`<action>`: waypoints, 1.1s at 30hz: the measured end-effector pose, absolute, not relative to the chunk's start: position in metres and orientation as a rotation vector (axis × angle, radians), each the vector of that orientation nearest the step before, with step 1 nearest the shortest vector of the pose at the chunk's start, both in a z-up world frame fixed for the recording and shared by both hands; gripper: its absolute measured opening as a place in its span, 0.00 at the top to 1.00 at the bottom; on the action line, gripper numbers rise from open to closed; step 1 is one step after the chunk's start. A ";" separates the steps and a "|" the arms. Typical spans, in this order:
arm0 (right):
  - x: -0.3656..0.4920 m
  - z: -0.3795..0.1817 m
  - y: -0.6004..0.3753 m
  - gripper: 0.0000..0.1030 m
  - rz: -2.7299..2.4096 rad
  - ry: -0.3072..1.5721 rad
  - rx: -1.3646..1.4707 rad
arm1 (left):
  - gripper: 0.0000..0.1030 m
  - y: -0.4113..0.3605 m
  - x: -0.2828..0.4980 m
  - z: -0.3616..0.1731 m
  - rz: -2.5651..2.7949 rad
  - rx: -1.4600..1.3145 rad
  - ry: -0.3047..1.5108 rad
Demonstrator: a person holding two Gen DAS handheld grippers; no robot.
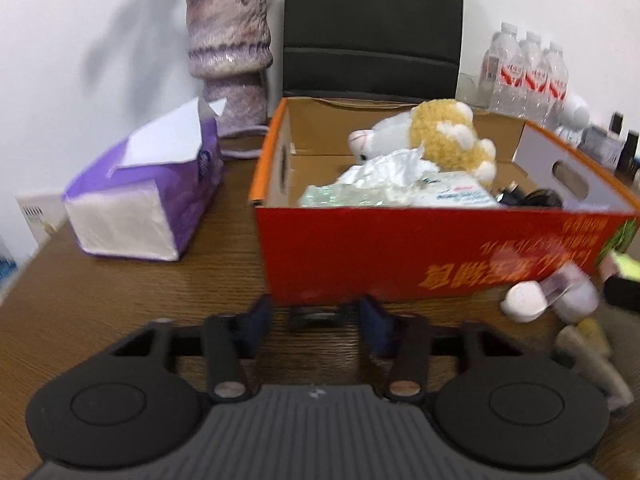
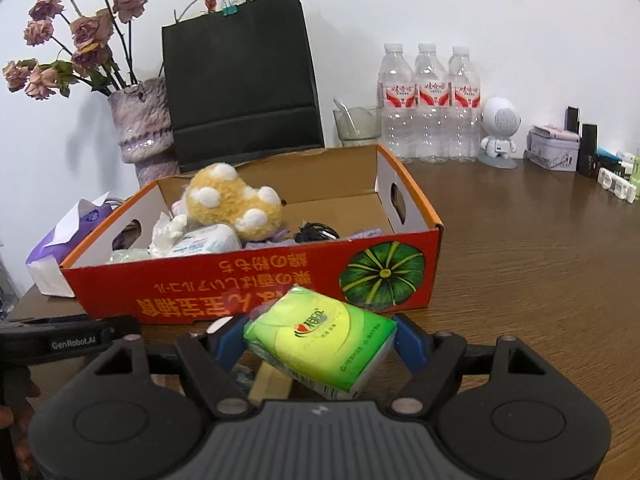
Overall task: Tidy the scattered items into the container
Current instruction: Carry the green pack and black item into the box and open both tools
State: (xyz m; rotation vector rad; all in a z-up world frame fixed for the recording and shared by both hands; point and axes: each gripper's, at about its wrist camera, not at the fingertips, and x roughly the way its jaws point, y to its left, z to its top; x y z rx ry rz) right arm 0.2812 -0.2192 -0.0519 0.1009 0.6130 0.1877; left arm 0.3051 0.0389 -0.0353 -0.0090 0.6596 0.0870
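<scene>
Several items (plush toy point(image 2: 234, 200), wipes pack point(image 2: 206, 240), cable point(image 2: 316, 232)) already sit in the box point(image 2: 248, 280); right claw point(image 2: 320, 340) grips the green tissue pack point(image 2: 320, 340) just before it, left claw point(image 1: 316, 320) nearly closed on a small dark thing on the surface point(image 1: 132, 280).

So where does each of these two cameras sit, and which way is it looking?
Left wrist: rides on the left gripper, looking forward and down at the red box; both its fingers show, with something small, dark and blurred between them.
Right wrist: rides on the right gripper, facing the red box too; its fingers show, clamped on a green tissue pack.
Shared: the red box, plush toy, vase, purple tissue pack, water bottles.
</scene>
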 end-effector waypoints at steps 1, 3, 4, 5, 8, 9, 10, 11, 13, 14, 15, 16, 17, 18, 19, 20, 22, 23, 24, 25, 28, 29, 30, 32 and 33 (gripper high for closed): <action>0.282 -0.053 -0.220 0.26 0.190 0.616 0.103 | 0.75 0.041 0.304 -0.035 0.080 -0.018 0.661; 0.282 -0.054 -0.220 0.26 0.192 0.620 0.105 | 0.77 0.044 0.302 -0.034 0.068 -0.030 0.660; 0.281 -0.054 -0.219 0.26 0.193 0.621 0.107 | 0.78 0.044 0.301 -0.034 0.067 -0.032 0.658; 0.281 -0.055 -0.219 0.26 0.196 0.622 0.109 | 0.78 0.044 0.300 -0.034 0.066 -0.034 0.656; 0.279 -0.054 -0.218 0.26 0.202 0.616 0.113 | 0.79 0.045 0.295 -0.034 0.065 -0.045 0.652; 0.278 -0.053 -0.218 0.26 0.203 0.613 0.113 | 0.79 0.047 0.293 -0.034 0.066 -0.053 0.651; 0.277 -0.053 -0.218 0.26 0.203 0.611 0.115 | 0.80 0.048 0.292 -0.034 0.068 -0.060 0.649; 0.277 -0.053 -0.219 0.26 0.202 0.611 0.116 | 0.80 0.049 0.290 -0.033 0.072 -0.066 0.648; 0.277 -0.053 -0.219 0.26 0.202 0.612 0.119 | 0.80 0.052 0.286 -0.033 0.075 -0.077 0.647; 0.277 -0.053 -0.219 0.26 0.203 0.612 0.119 | 0.80 0.053 0.284 -0.033 0.076 -0.082 0.646; 0.277 -0.053 -0.219 0.26 0.204 0.613 0.119 | 0.80 0.053 0.282 -0.033 0.076 -0.085 0.643; 0.277 -0.053 -0.218 0.26 0.206 0.613 0.118 | 0.80 0.053 0.280 -0.032 0.075 -0.086 0.640; 0.276 -0.053 -0.217 0.26 0.208 0.613 0.117 | 0.80 0.052 0.277 -0.031 0.073 -0.086 0.636; 0.276 -0.052 -0.217 0.26 0.210 0.612 0.116 | 0.80 0.051 0.275 -0.030 0.071 -0.086 0.633; 0.275 -0.052 -0.217 0.26 0.212 0.611 0.115 | 0.80 0.049 0.273 -0.030 0.068 -0.084 0.630; 0.275 -0.052 -0.217 0.26 0.215 0.610 0.113 | 0.80 0.048 0.270 -0.028 0.064 -0.084 0.626; 0.273 -0.050 -0.217 0.26 0.221 0.608 0.109 | 0.80 0.044 0.265 -0.025 0.053 -0.085 0.616; 0.272 -0.049 -0.217 0.26 0.225 0.605 0.107 | 0.80 0.042 0.262 -0.023 0.048 -0.086 0.610; 0.271 -0.048 -0.217 0.26 0.229 0.601 0.104 | 0.80 0.040 0.260 -0.020 0.041 -0.086 0.604; 0.270 -0.046 -0.216 0.26 0.234 0.595 0.100 | 0.80 0.038 0.258 -0.017 0.033 -0.089 0.596; 0.266 -0.038 -0.217 0.26 0.251 0.571 0.085 | 0.80 0.032 0.251 -0.002 0.001 -0.098 0.557; 0.265 -0.035 -0.217 0.26 0.258 0.563 0.078 | 0.80 0.029 0.249 0.005 -0.011 -0.096 0.539; 0.265 -0.031 -0.217 0.26 0.264 0.554 0.072 | 0.80 0.026 0.249 0.011 -0.023 -0.094 0.521; 0.267 -0.022 -0.218 0.26 0.279 0.538 0.058 | 0.80 0.020 0.250 0.024 -0.046 -0.092 0.483; 0.269 -0.017 -0.219 0.26 0.287 0.527 0.050 | 0.80 0.016 0.252 0.031 -0.055 -0.092 0.464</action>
